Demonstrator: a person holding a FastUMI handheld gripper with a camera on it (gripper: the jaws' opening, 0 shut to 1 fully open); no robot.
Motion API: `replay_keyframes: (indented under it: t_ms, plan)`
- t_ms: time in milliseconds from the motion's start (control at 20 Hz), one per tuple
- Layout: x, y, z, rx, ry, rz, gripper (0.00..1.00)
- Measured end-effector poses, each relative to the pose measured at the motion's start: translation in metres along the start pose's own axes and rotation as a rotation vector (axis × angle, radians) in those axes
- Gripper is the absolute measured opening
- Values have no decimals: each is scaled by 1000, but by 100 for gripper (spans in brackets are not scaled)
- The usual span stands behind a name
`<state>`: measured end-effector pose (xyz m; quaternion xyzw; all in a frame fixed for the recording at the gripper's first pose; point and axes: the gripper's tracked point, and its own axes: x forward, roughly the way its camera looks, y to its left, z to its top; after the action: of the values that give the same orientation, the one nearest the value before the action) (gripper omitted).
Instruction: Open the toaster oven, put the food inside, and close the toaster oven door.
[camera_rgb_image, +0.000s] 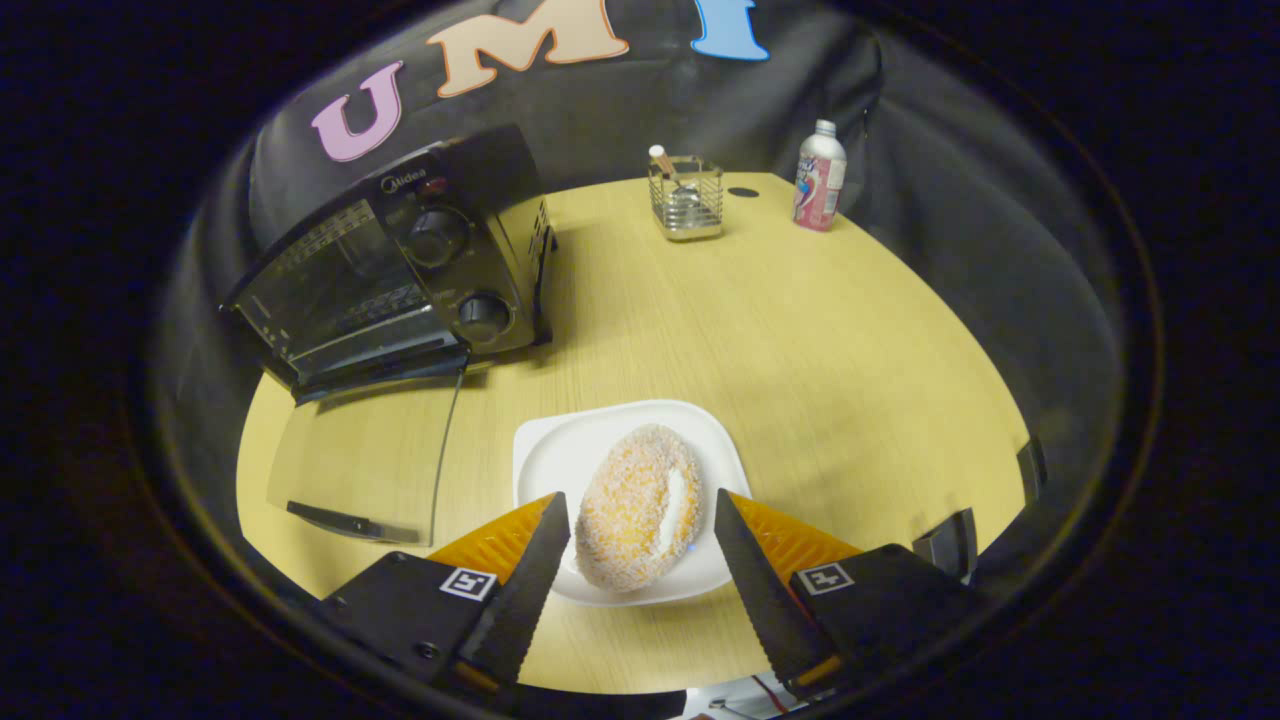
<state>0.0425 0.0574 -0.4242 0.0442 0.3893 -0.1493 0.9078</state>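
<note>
Counter (800, 340) is carrying a toaster oven (400, 270) at upper left, door lying open. Plate (560, 450) is sitting low centre, bearing the sugared bun (635, 520). Tongs (640, 515) are standing released, flanking the bun without pressing it.

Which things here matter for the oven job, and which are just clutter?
Job: toaster oven, door open; pastry on plate, between the open gripper's fingers, not yet gripped.
Clutter: wire basket, bottle, both beyond at the table's far edge.
</note>
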Motion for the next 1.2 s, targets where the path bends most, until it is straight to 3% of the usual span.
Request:
replay_keyframes:
  t_ms: [300, 600, 850, 1050, 1200]
  plan:
    - [23, 3, -5, -2, 79, 77, 94]
    - [27, 1, 1, -8, 104, 137, 81]
    - [17, -3, 1, 20, 138, 186, 77]
    - [-6, 11, 15, 103, 99, 212, 73]
    - [-26, 52, 26, 246, 110, 278, 71]
